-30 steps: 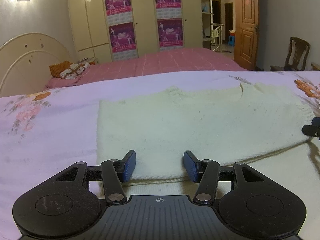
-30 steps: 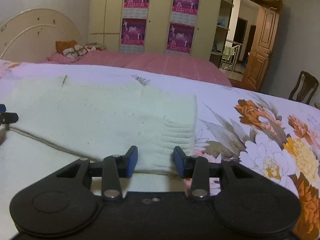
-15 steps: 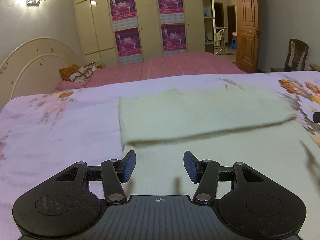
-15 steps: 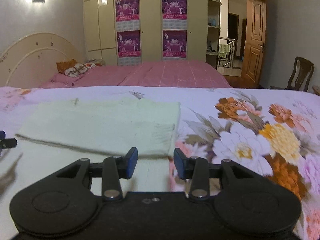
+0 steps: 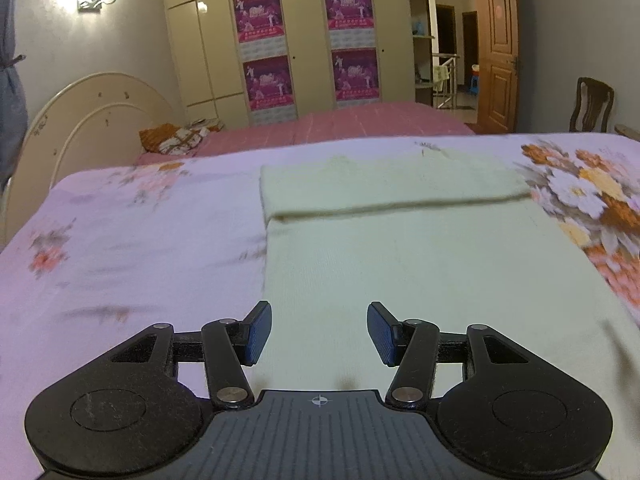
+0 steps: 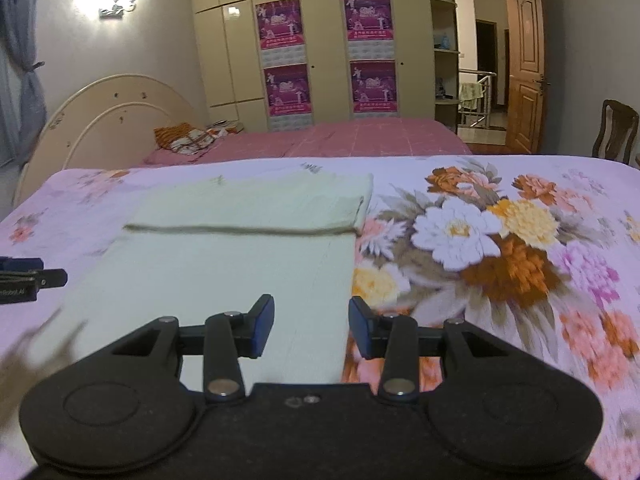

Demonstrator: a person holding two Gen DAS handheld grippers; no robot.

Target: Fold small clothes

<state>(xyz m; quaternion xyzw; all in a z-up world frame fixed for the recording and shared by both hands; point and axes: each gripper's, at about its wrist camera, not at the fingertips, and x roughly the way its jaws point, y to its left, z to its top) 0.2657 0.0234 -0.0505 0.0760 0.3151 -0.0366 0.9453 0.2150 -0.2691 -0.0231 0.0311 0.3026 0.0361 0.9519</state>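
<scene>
The left gripper and the right gripper both hover with jaws wide and empty above the cream garment, which lies mid-frame on the floral bedspread, its far end folded over. Nothing lies between jaws and cloth. Behind, upper frame: pink bed, postered wardrobe.
</scene>
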